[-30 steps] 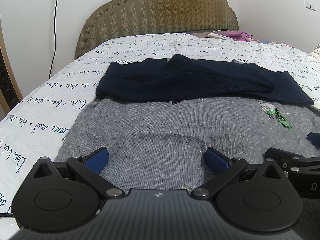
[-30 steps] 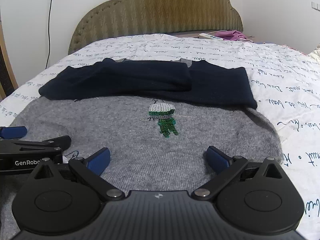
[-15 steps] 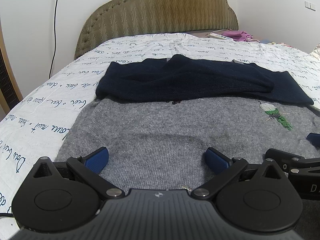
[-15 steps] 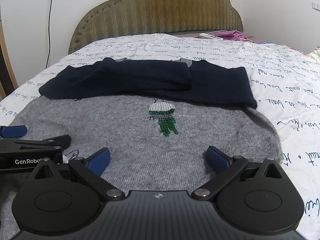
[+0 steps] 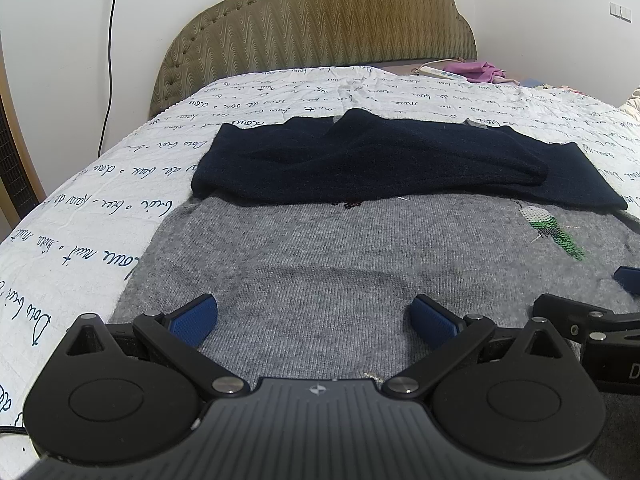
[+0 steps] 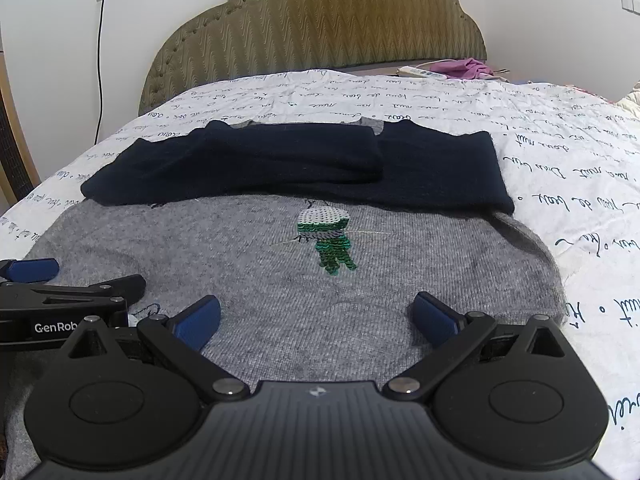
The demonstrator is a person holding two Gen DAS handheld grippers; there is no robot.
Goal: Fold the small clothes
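Observation:
A grey knit sweater (image 5: 320, 264) (image 6: 248, 264) lies flat on the bed, with a green sequin figure (image 6: 328, 240) (image 5: 552, 232) on its front. Its navy sleeves (image 5: 380, 164) (image 6: 288, 160) are folded across the upper part. My left gripper (image 5: 314, 316) hovers open over the near left hem, nothing between its blue pads. My right gripper (image 6: 316, 316) stands open over the near right hem, just below the sequin figure. Each gripper shows at the edge of the other's view.
The bed has a white quilt with blue script (image 5: 100, 216) (image 6: 560, 160) and an olive padded headboard (image 5: 320, 24). A power strip (image 6: 420, 72) and purple cloth (image 6: 464, 67) lie at the far right. A black cable (image 5: 110, 60) hangs down the left wall.

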